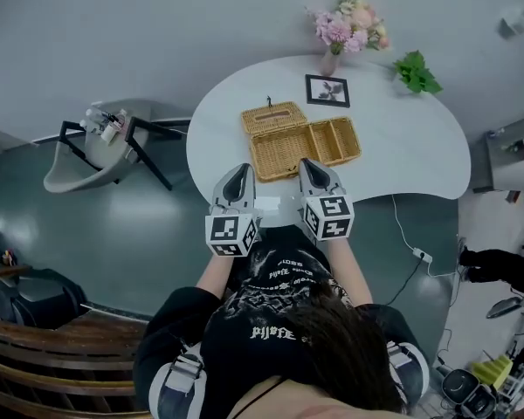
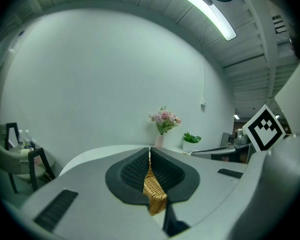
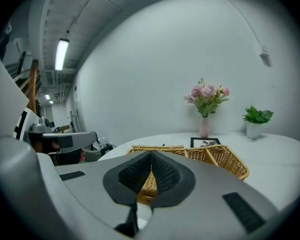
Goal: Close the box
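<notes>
A wicker box (image 1: 304, 147) lies on the round white table (image 1: 419, 155), its compartments showing from above. Its lid (image 1: 273, 118) is swung back behind the left part, with a small knob on the far edge. My left gripper (image 1: 241, 171) hovers just in front of the box's near left corner, its jaws together with nothing held. My right gripper (image 1: 307, 164) is beside it at the near edge, also shut and empty. In the left gripper view the left gripper (image 2: 150, 151) shows wicker (image 2: 155, 194) behind its pads. In the right gripper view the right gripper (image 3: 151, 155) points at the box (image 3: 225, 161).
At the table's far side stand a vase of pink flowers (image 1: 348, 26), a framed picture (image 1: 327, 90) and a green plant (image 1: 417, 72). A small white item (image 1: 267, 204) lies near the front edge. A grey chair (image 1: 96, 151) stands left; a cable and plug strip (image 1: 422, 255) lie right.
</notes>
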A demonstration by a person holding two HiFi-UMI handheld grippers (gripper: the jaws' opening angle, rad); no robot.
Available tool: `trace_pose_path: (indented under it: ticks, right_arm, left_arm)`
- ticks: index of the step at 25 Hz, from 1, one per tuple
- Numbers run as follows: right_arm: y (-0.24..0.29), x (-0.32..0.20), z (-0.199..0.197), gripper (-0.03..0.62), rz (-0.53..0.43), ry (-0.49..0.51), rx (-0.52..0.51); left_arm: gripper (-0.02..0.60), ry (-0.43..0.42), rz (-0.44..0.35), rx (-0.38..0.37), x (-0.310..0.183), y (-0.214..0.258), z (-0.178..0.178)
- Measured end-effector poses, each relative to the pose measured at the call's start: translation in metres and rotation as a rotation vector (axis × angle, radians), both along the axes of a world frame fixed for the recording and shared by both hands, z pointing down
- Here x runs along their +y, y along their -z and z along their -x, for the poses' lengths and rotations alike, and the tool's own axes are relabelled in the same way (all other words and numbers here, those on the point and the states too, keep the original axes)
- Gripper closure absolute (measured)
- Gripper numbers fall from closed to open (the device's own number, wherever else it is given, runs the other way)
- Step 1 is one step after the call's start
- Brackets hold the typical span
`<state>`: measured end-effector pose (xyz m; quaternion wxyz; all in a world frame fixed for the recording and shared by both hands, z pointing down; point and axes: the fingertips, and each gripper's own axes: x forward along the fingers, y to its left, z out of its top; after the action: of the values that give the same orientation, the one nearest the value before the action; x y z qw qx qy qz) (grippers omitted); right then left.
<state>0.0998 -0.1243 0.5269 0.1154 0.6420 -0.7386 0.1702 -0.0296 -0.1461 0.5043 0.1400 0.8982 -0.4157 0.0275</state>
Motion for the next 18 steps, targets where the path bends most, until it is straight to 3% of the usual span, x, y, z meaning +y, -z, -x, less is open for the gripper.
trace_pose_path:
  ticks: [18]
  right_arm:
    - [0.021,-0.076,-0.012,0.569,0.052,0.047,0.003]
  left_arm:
    - [0.552,0.114,0.011,-0.055,-0.028,0.006,-0.004]
